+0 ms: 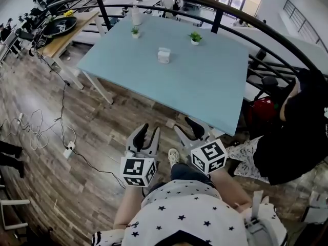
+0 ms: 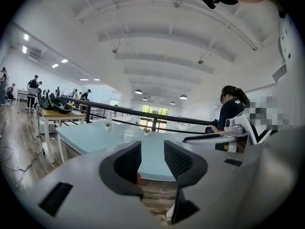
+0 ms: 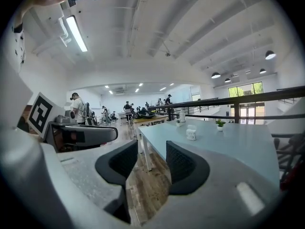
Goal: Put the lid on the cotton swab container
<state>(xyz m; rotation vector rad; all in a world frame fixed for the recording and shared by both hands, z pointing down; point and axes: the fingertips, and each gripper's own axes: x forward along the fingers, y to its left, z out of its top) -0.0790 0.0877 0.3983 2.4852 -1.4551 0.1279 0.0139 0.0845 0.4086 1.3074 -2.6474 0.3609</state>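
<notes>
Left hand-held gripper [image 1: 149,135]: jaws apart, nothing between them. Right hand-held gripper [image 1: 183,128]: jaws apart, also empty. Both are held low over the wood floor [image 1: 102,132], short of the worktop [image 1: 205,86] edge. The cotton swab container [image 1: 164,55] stands well ahead of both, on the worktop, with two potted plants [image 1: 195,37] beyond it. No separate lid can be made out. Judged step: approach, nothing grasped yet. The next move calls for advancing to the worktop and locating the lid before any closing

Small white cotton swab container [image 1: 164,55], upright on blue table [image 1: 215,86]
</notes>
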